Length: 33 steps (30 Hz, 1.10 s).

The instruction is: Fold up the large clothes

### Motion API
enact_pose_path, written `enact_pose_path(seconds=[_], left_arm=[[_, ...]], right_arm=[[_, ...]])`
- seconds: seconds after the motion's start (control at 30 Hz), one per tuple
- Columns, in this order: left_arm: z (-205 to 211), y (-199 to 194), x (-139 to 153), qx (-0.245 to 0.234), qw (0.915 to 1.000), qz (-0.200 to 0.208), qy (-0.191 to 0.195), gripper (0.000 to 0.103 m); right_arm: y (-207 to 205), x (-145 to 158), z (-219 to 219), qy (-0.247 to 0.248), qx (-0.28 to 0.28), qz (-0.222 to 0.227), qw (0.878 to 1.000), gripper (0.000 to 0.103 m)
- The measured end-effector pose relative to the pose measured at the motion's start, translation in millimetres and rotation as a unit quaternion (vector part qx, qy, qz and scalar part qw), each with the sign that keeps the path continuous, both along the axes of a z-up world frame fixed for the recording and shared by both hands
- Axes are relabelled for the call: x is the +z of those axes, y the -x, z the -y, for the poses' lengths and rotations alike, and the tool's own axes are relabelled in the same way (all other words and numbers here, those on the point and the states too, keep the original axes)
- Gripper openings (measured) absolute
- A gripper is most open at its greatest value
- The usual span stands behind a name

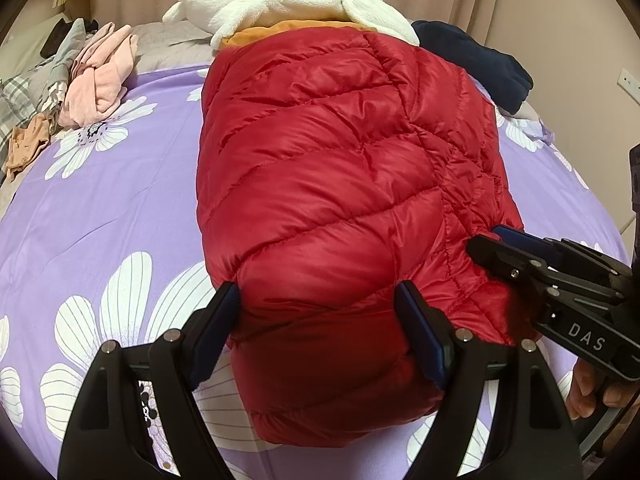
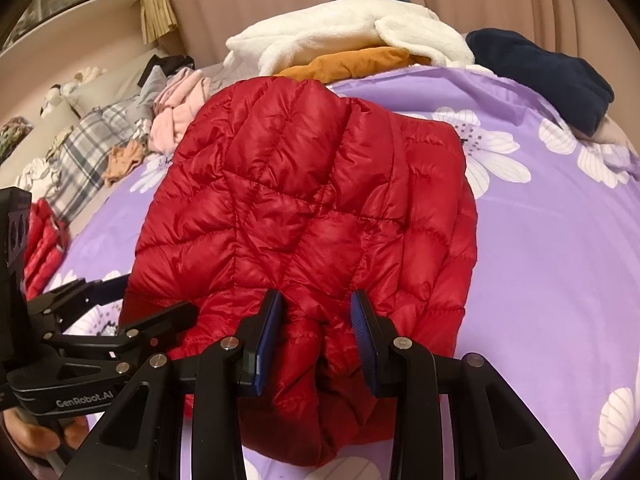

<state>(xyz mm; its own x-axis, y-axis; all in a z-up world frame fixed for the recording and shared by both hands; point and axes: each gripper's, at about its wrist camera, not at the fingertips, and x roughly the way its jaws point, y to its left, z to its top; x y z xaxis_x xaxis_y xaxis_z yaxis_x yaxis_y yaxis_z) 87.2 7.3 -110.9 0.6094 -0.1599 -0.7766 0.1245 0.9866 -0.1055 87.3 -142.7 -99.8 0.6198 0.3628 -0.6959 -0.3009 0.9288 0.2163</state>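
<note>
Red puffer jacket (image 1: 340, 184) lies folded on the purple floral bed (image 1: 112, 208).
Both pinch its near hem: left hand-held gripper (image 1: 320, 336) wide, right hand-held gripper (image 2: 316, 332) narrower; white fleece (image 1: 288, 0) far behind.

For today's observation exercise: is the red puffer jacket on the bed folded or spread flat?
Folded. The red puffer jacket lies as a narrow bundle, no sleeves spread out, on the purple sheet; both grippers clamp its near edge.
</note>
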Motion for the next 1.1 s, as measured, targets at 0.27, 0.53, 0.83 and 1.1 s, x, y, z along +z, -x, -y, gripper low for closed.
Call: enact_pose_path(seconds=[0.27, 0.53, 0.83, 1.1], left_arm=[[-0.9, -0.4, -0.8, 0.002, 1.0, -0.002, -0.001, 0.081], [-2.8, 1.5, 1.7, 0.01, 0.9999, -0.008, -0.002, 0.083], [-5.5, 10.6, 1.8, 0.013, 0.9998, -0.012, -0.001, 0.083], [-8.0, 15.2, 1.5, 0.014, 0.9998, -0.016, -0.002, 0.083]], right_arm=[[-0.8, -0.7, 0.1, -0.002, -0.001, -0.001, 1.0, 0.035], [0.4, -0.7, 3.3, -0.004, -0.004, -0.007, 1.0, 0.035], [7.8, 0.6, 9.1, -0.009, -0.011, -0.011, 1.0, 0.039], [13.3, -1.6, 12.8, -0.009, -0.018, -0.019, 1.0, 0.042]])
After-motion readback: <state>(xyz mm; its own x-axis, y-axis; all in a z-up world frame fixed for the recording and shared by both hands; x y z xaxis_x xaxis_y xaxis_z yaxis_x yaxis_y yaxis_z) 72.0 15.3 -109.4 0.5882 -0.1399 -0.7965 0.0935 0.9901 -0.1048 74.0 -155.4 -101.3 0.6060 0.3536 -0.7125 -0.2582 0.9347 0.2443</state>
